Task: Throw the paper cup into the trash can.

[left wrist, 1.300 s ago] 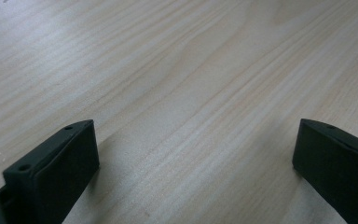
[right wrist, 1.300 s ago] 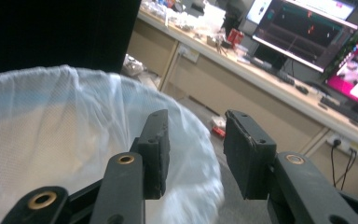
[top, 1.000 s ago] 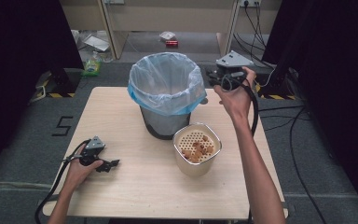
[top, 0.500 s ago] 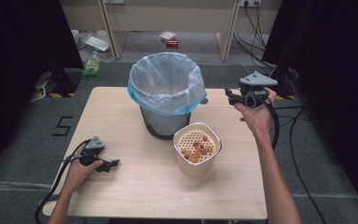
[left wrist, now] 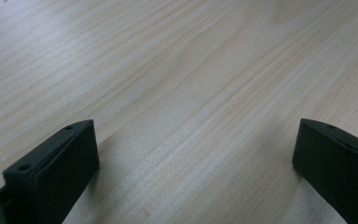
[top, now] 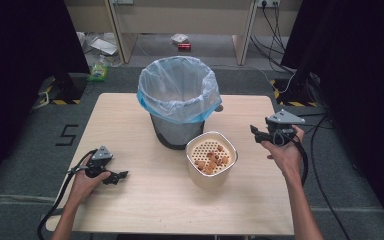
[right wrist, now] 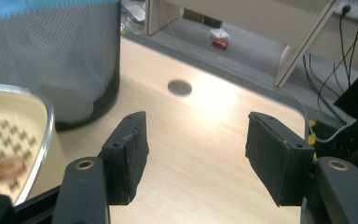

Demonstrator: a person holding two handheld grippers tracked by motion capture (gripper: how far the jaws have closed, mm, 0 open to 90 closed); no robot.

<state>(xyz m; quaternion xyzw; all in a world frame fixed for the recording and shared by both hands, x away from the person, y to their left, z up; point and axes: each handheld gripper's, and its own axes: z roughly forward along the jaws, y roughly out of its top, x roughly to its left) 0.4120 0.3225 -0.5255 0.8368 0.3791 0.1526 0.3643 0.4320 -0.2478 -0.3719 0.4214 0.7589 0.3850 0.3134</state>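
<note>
Cream perforated-insert container of brown nuggets [top: 211, 159] left of right hand-held gripper [top: 254, 132], jaws spread, just been opening, nothing between, bare wooden tabletop [top: 250, 190] around, right edge close.

The cream tub [top: 211, 160] sits upright on the table, squarish with rounded corners and a perforated insert inside. A handful of small brownish nuggets [top: 211, 161] lie on that insert, mostly bunched toward the right side. It's right in front of the bin [top: 178, 102], a mesh bin lined with a blue bag, nearly touching its base.
</note>
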